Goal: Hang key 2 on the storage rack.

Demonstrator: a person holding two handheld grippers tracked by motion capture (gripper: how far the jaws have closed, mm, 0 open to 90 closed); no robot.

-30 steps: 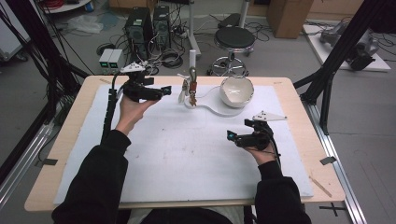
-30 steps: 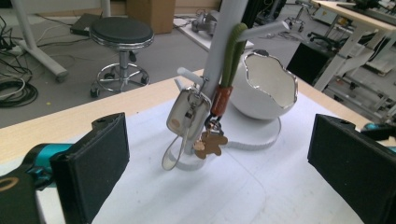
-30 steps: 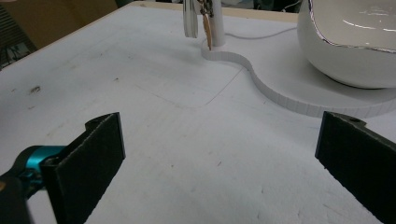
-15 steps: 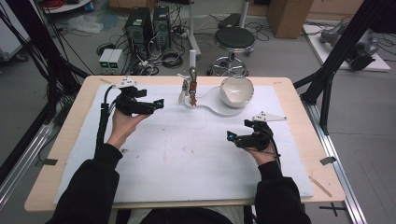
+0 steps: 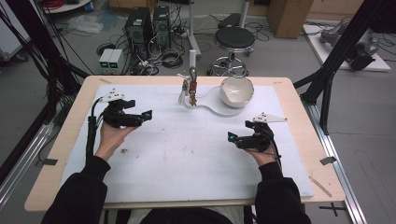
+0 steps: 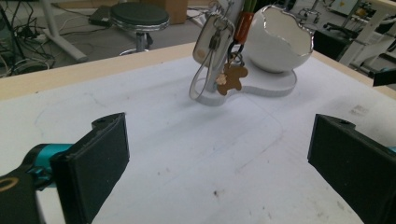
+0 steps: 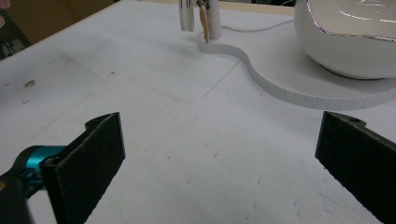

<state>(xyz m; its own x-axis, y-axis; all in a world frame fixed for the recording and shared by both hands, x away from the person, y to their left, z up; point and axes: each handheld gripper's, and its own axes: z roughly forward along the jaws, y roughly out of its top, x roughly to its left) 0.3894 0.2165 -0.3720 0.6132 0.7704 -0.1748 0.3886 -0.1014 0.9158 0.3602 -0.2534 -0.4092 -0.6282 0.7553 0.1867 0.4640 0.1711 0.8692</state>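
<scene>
A white stand (image 5: 208, 105) at the table's far middle carries a white egg-shaped bowl (image 5: 236, 91) and a post hung with keys (image 5: 190, 90). In the left gripper view the keys (image 6: 219, 56), with a brown bear-shaped tag, dangle beside the bowl (image 6: 279, 39). My left gripper (image 5: 147, 115) hovers open at the left, jaws pointing right toward the stand, nothing between them. Near the right side my right gripper (image 5: 230, 137) is open and empty, pointing left. Its own view shows the stand's curved edge (image 7: 275, 88) and the bowl (image 7: 348, 39) ahead.
A white mat (image 5: 187, 154) covers the wooden table (image 5: 56, 154). Black frame legs (image 5: 334, 60) rise at the right and left. A stool (image 5: 235, 39), computer towers (image 5: 149, 25) and cables stand on the floor beyond the far edge.
My left gripper has drawn back from near the key post, moving left and toward me. The right gripper has barely moved.
</scene>
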